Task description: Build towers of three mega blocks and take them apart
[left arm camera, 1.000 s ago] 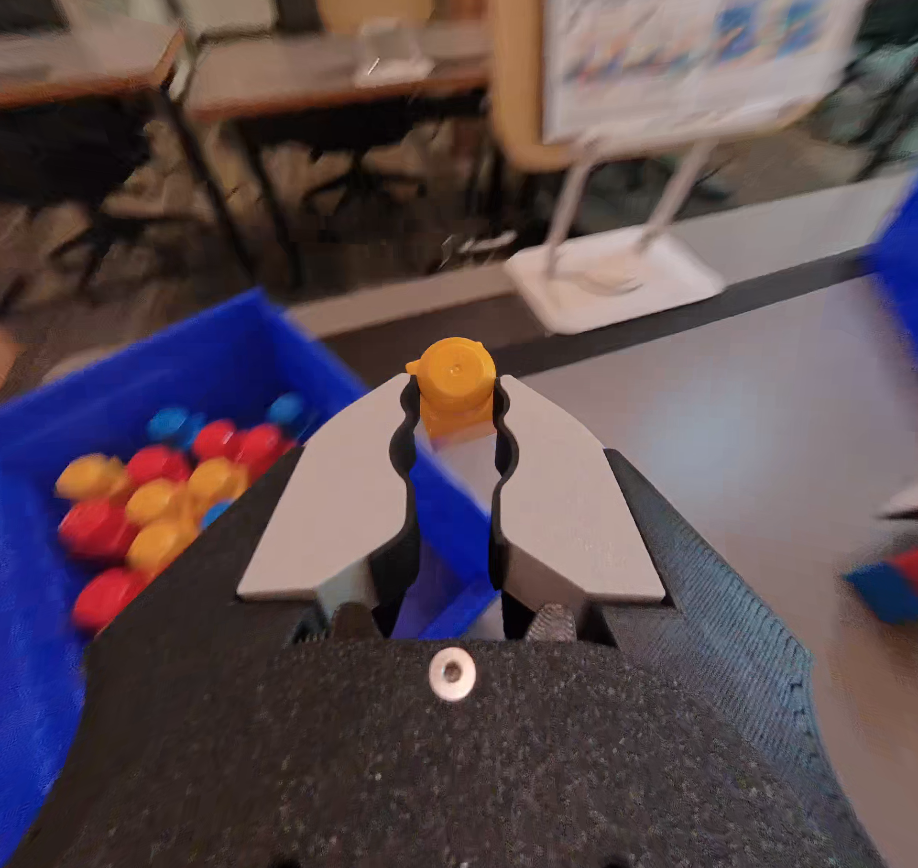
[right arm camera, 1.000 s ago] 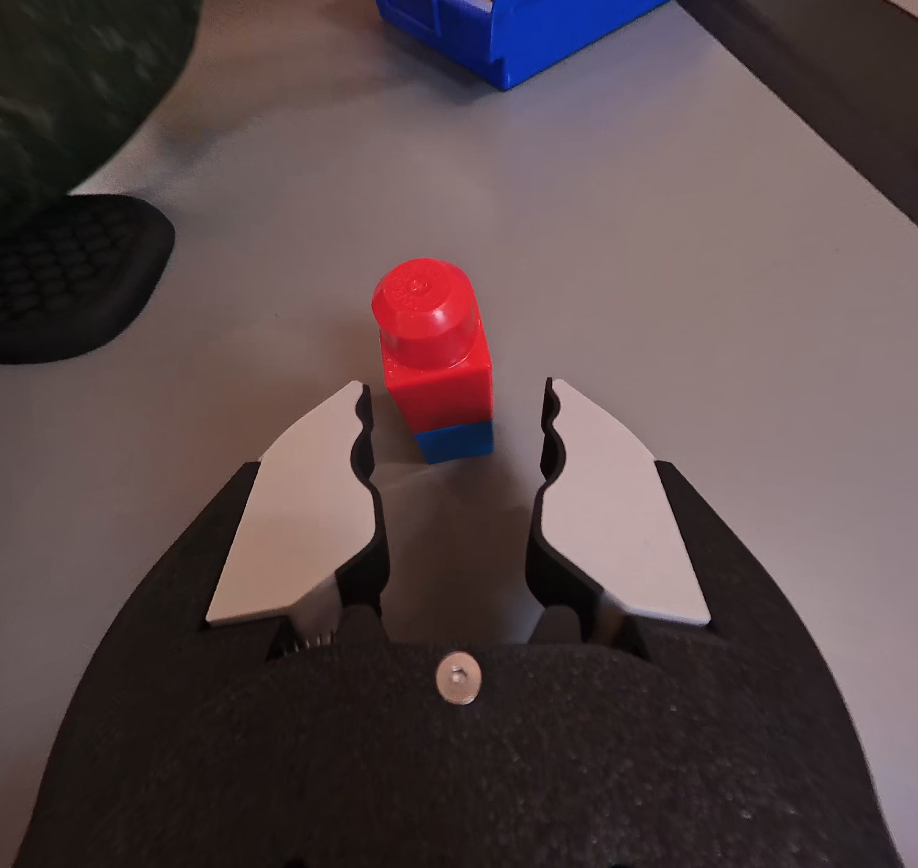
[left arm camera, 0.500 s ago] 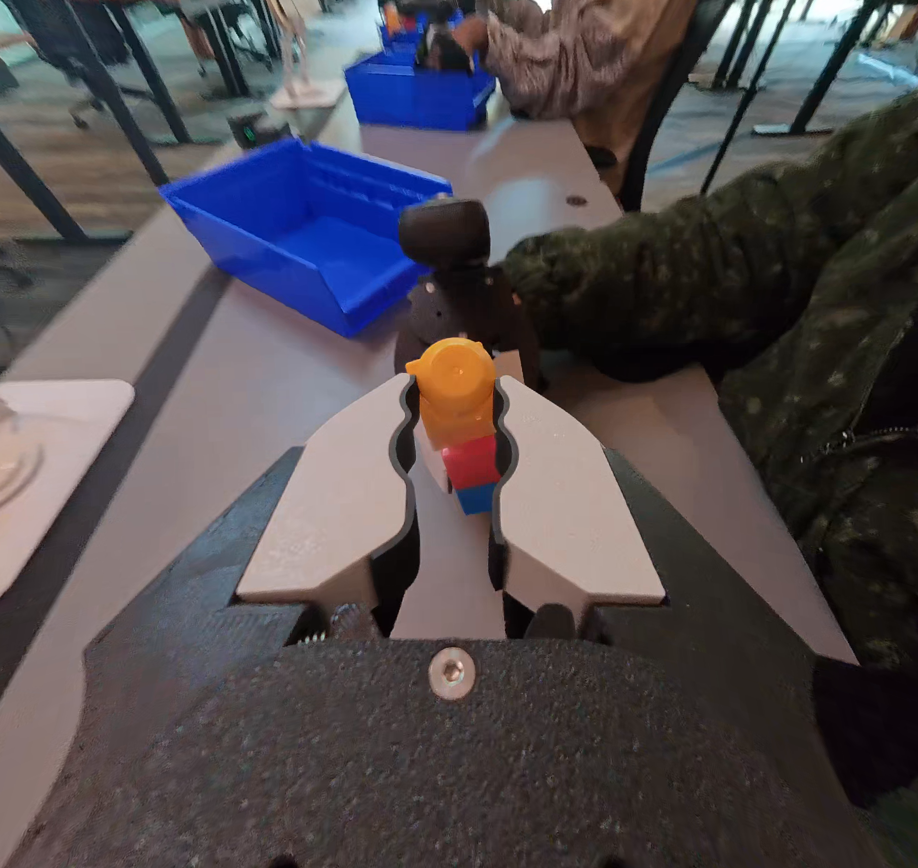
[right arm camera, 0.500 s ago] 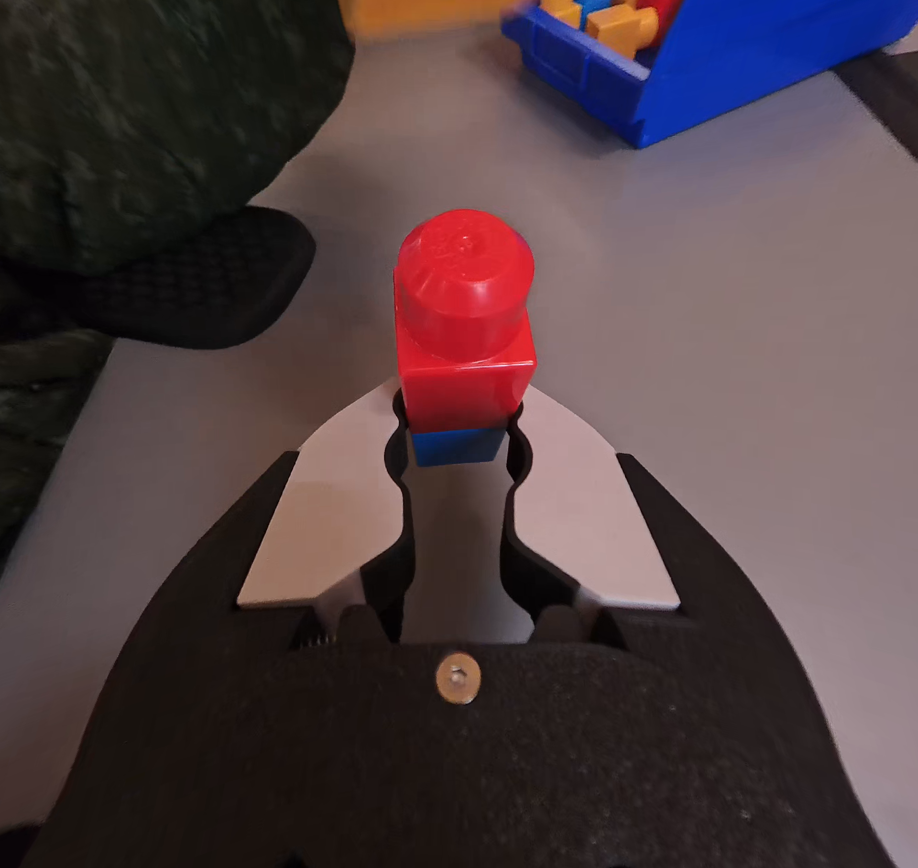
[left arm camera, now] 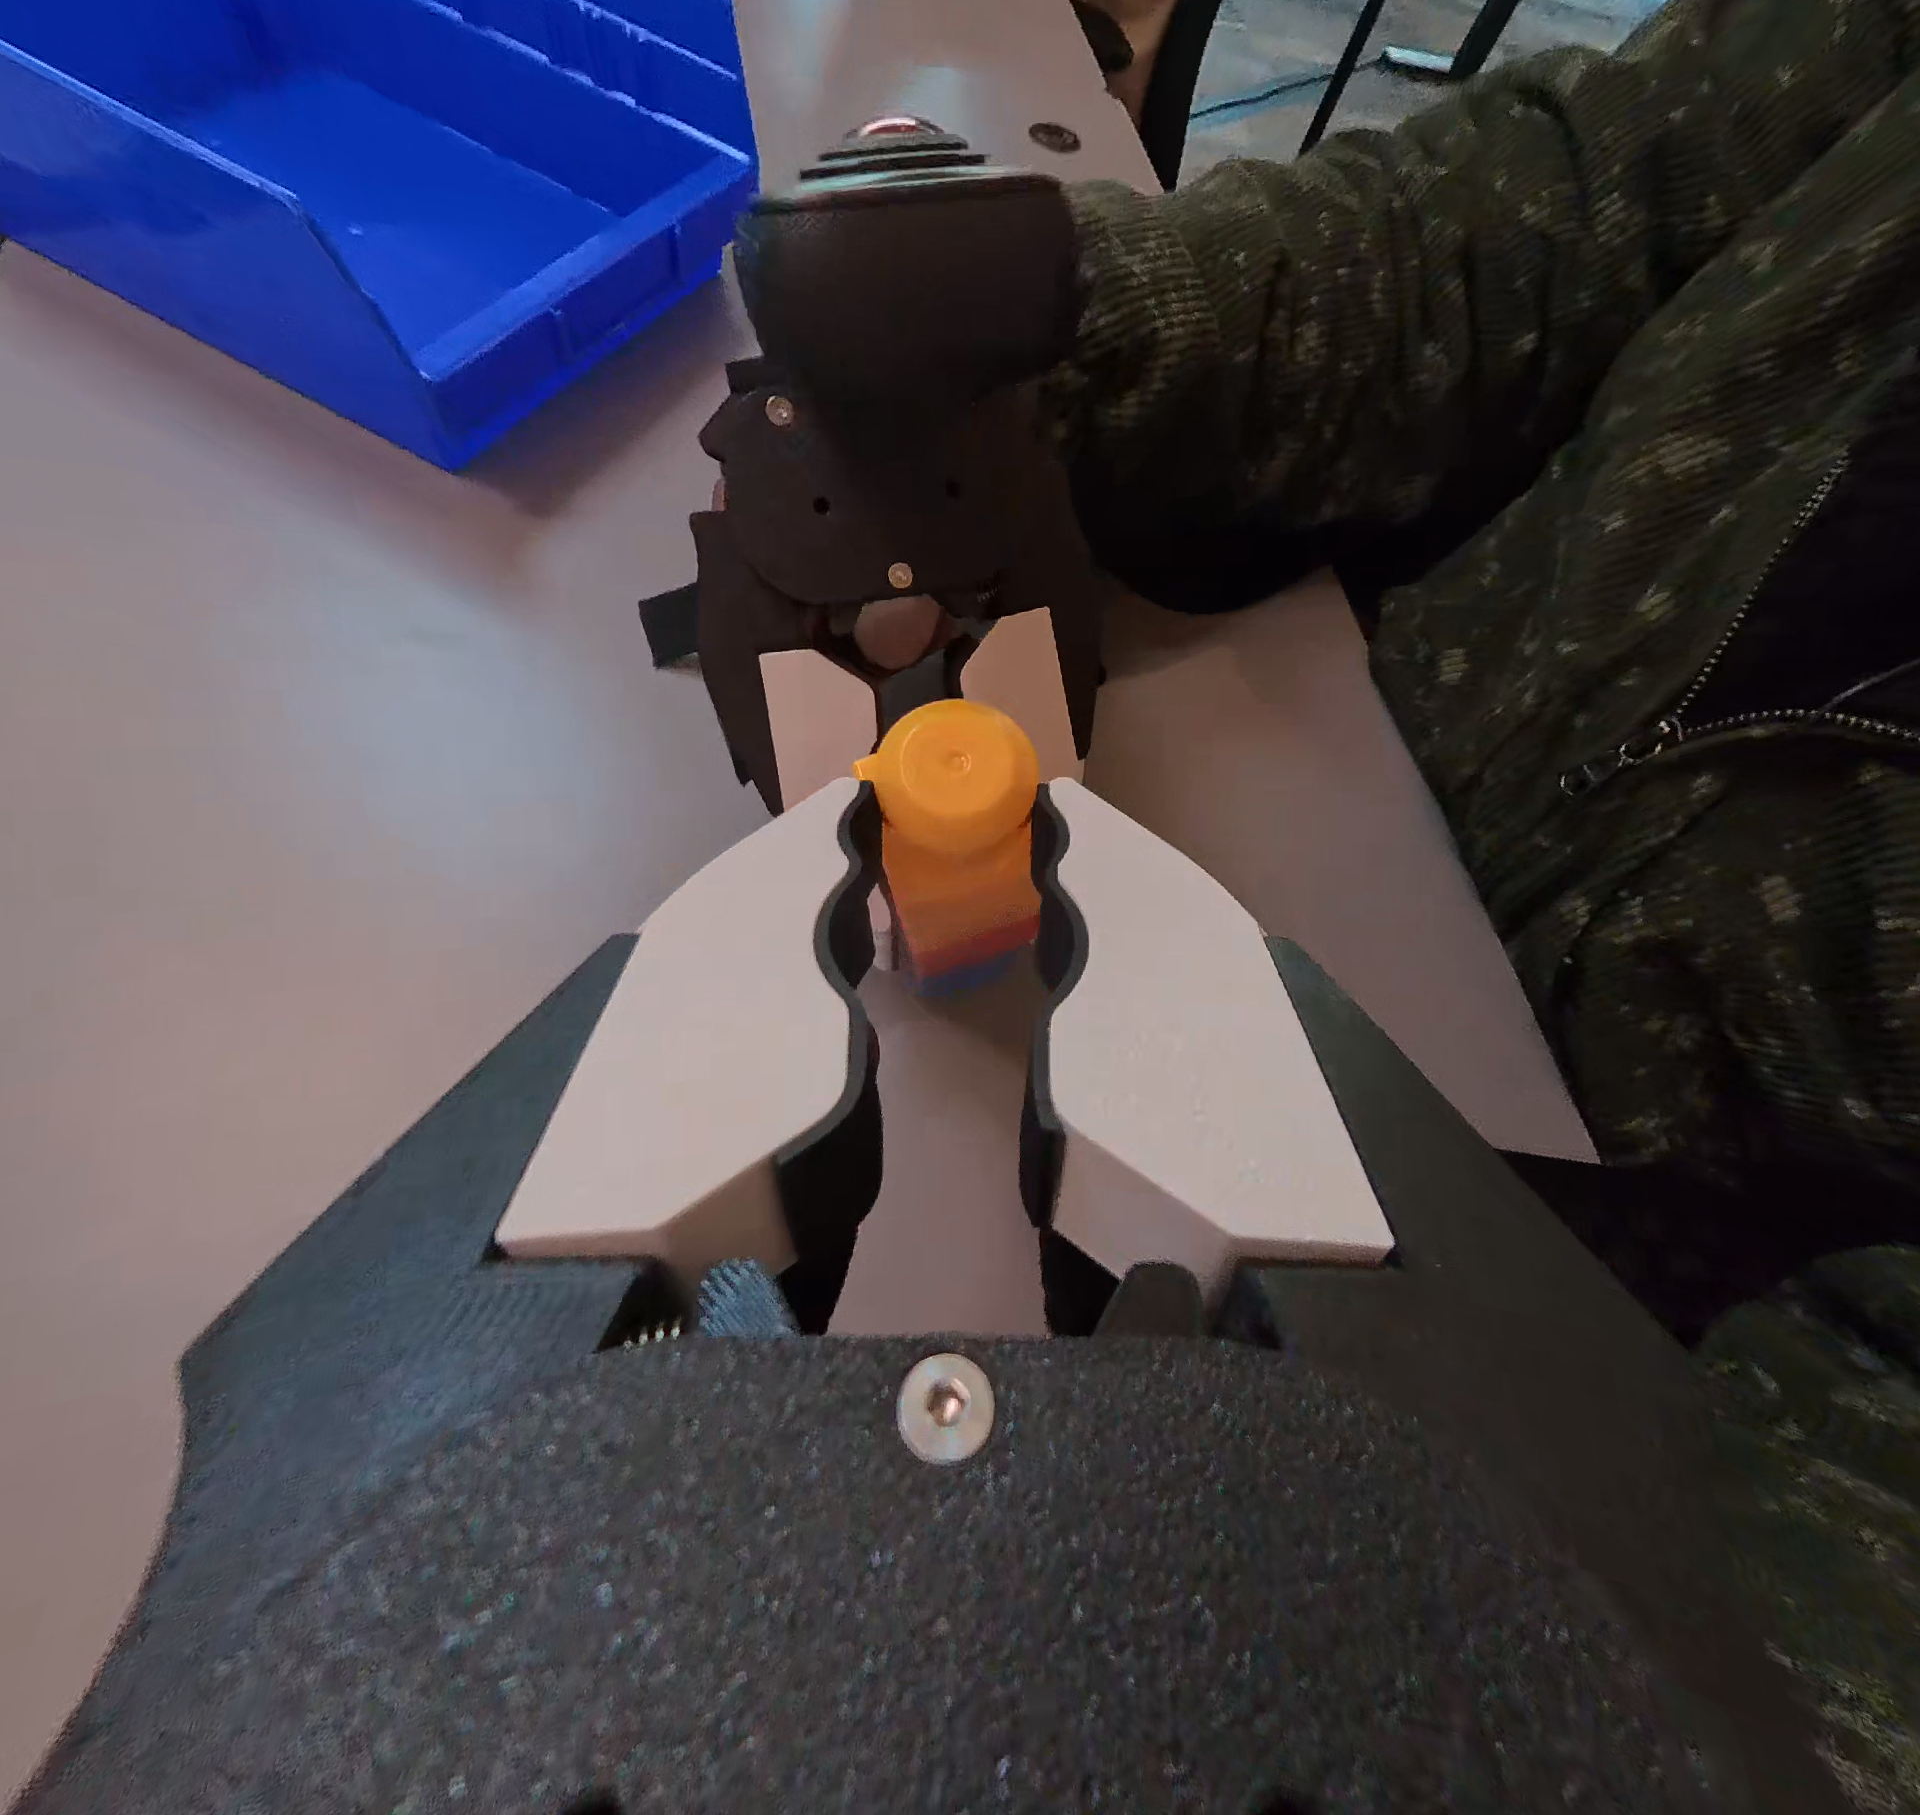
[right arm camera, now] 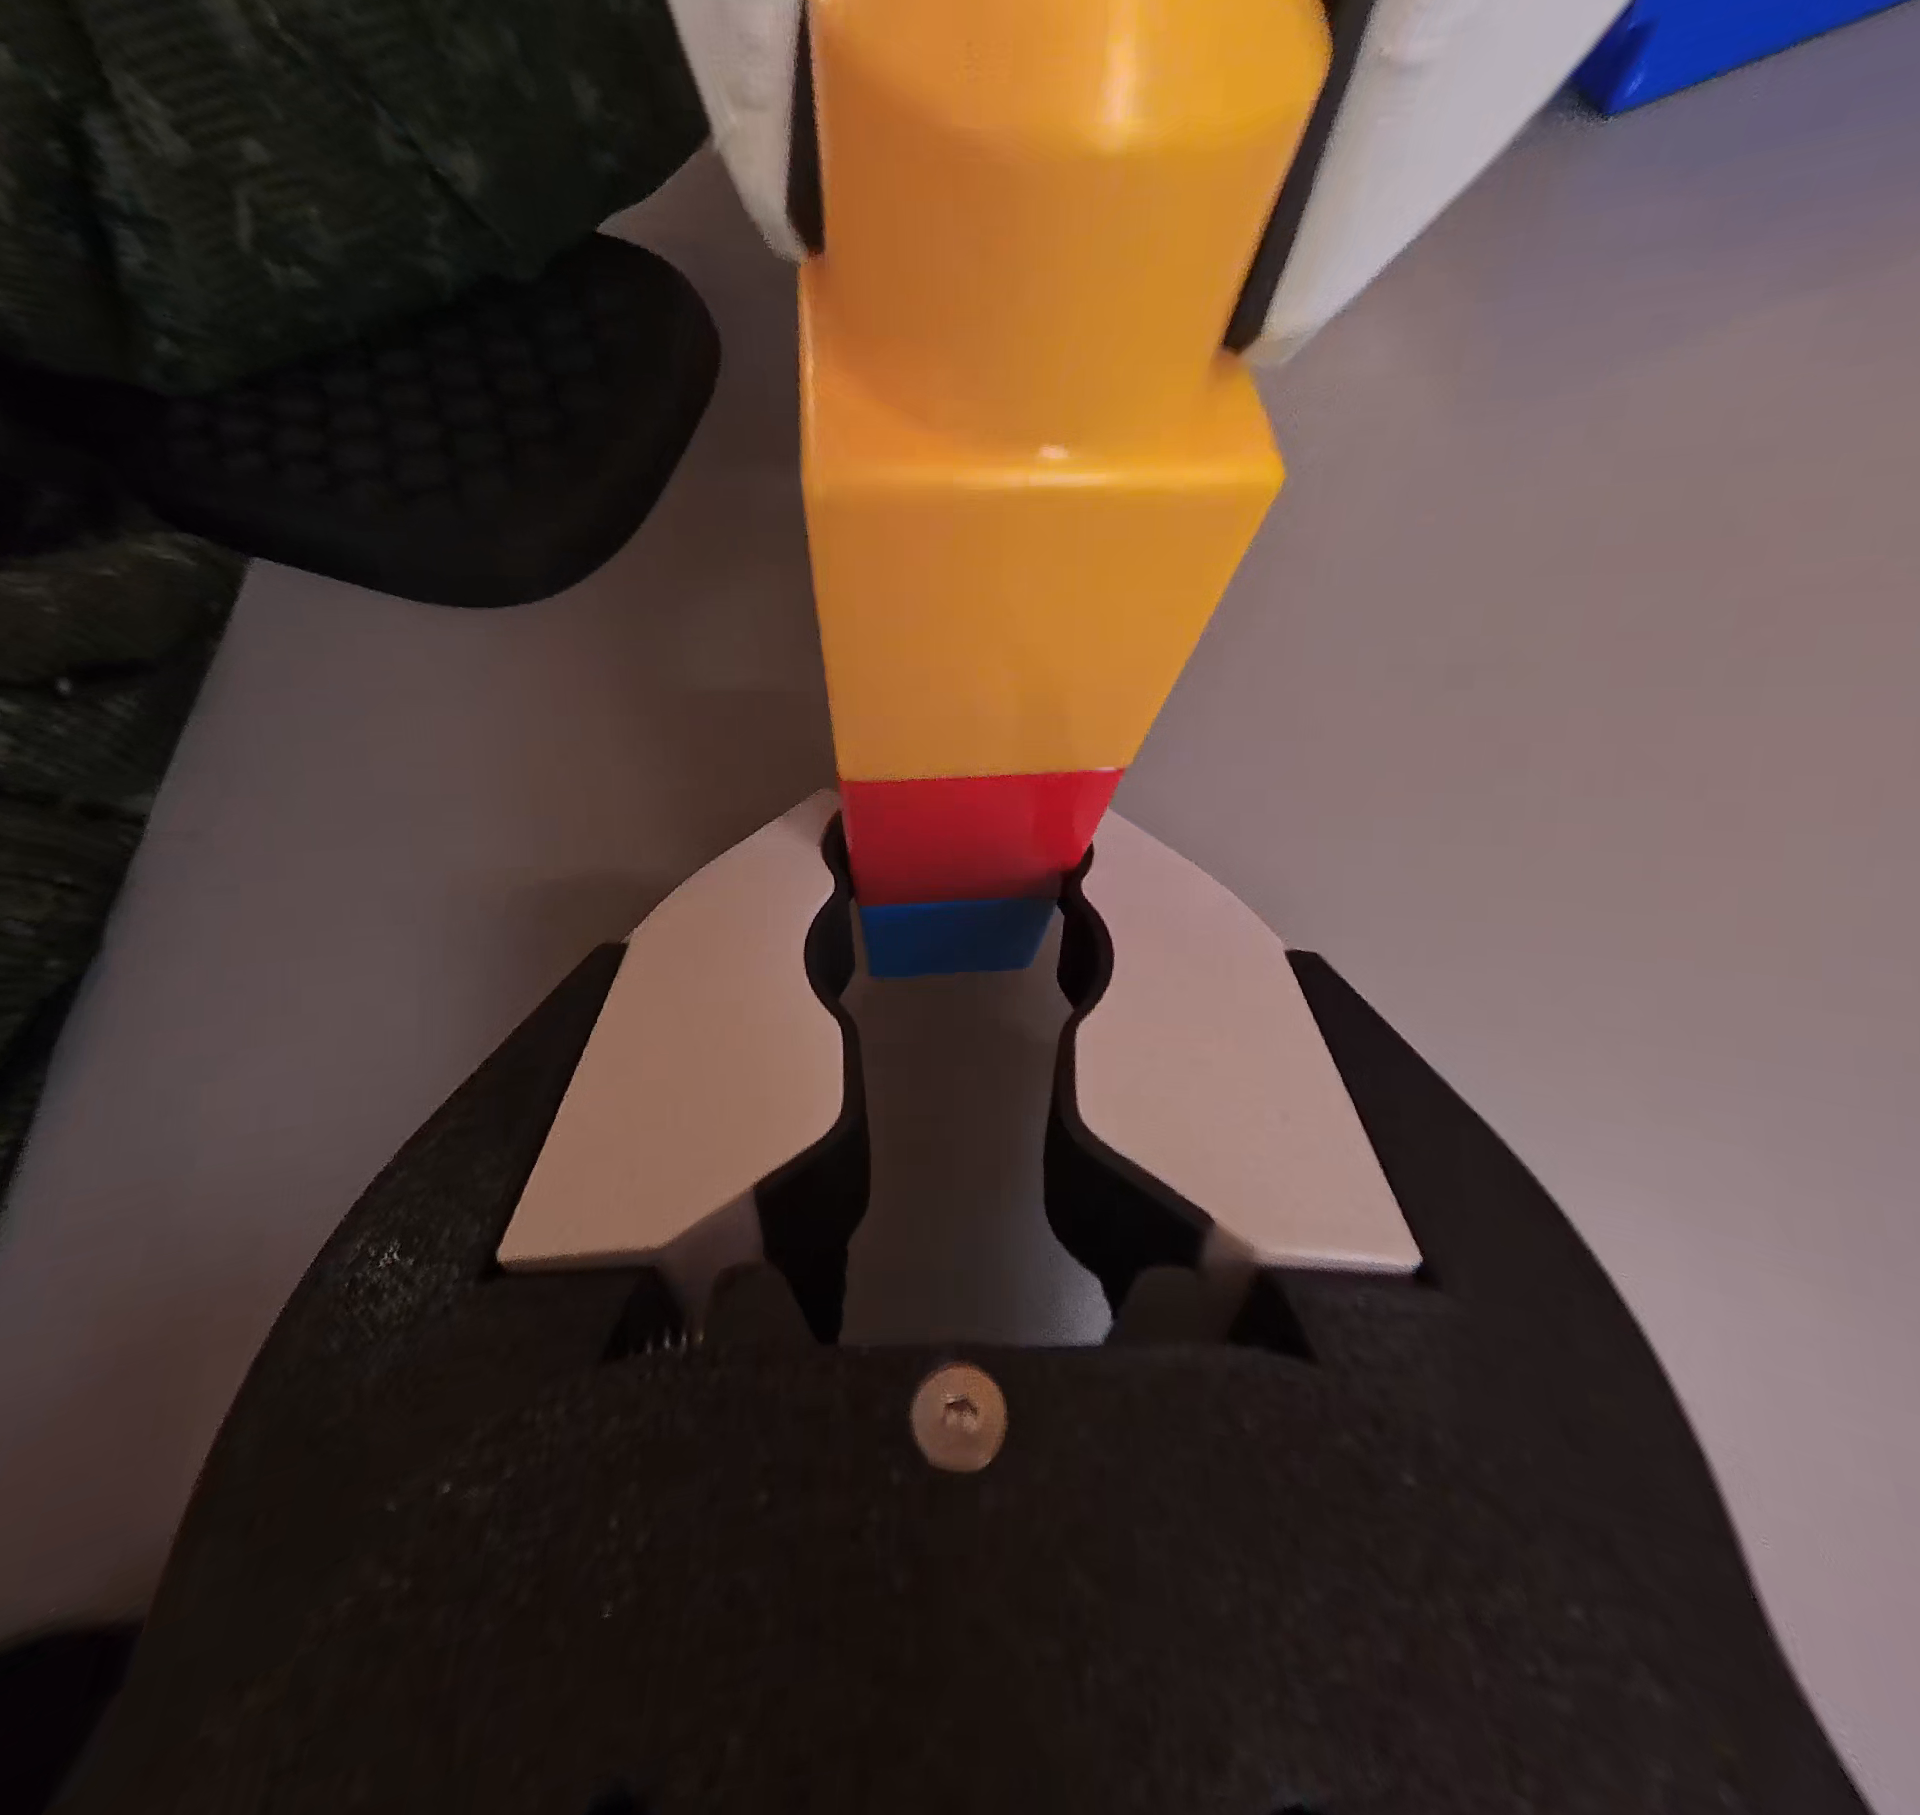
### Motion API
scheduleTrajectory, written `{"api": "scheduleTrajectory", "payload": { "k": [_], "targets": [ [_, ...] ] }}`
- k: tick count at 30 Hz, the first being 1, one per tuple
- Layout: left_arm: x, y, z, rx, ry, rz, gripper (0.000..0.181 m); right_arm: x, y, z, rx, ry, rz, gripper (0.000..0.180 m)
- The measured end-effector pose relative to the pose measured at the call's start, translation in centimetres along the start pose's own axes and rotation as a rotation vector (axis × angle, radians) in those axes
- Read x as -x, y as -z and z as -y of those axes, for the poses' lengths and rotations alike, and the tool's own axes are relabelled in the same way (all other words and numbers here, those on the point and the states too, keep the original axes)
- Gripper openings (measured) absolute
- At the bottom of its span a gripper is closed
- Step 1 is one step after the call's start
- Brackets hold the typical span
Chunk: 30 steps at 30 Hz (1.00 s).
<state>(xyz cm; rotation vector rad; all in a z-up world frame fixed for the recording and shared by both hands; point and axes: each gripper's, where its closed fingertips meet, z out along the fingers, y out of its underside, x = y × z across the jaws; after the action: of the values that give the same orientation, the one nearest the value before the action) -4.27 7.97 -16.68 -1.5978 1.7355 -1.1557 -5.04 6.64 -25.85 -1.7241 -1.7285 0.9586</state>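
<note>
Left gripper point(left arm camera: 948, 809) clamped on yellow block point(right arm camera: 1039, 518), seated atop red block point(right arm camera: 971, 823); right gripper point(right arm camera: 961, 898) clamped on blue block point(right arm camera: 951, 937).

No legible text, label, brand, number or sign anywhere in either view.
</note>
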Motion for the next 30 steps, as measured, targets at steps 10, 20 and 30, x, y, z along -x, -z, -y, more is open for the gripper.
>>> {"api": "scheduleTrajectory", "payload": {
  "k": [10, 20, 30],
  "targets": [
    [0.7, -0.4, 1.0, -0.039, -0.018, 0.051, 0.028, -0.6, 0.2, 0.0, -0.015, -0.014, -0.028, 0.037],
    [6.9, 15.7, -5.4, 0.328, 0.142, 0.945, 0.050, -4.2, 4.0, 0.3, -0.140, -0.107, -0.164, 0.037],
    [7.4, 22.4, -24.4, 0.846, 0.613, 1.032, 0.071, -4.6, 4.2, 0.3, -0.164, -0.121, -0.182, 0.037]
  ]
}}
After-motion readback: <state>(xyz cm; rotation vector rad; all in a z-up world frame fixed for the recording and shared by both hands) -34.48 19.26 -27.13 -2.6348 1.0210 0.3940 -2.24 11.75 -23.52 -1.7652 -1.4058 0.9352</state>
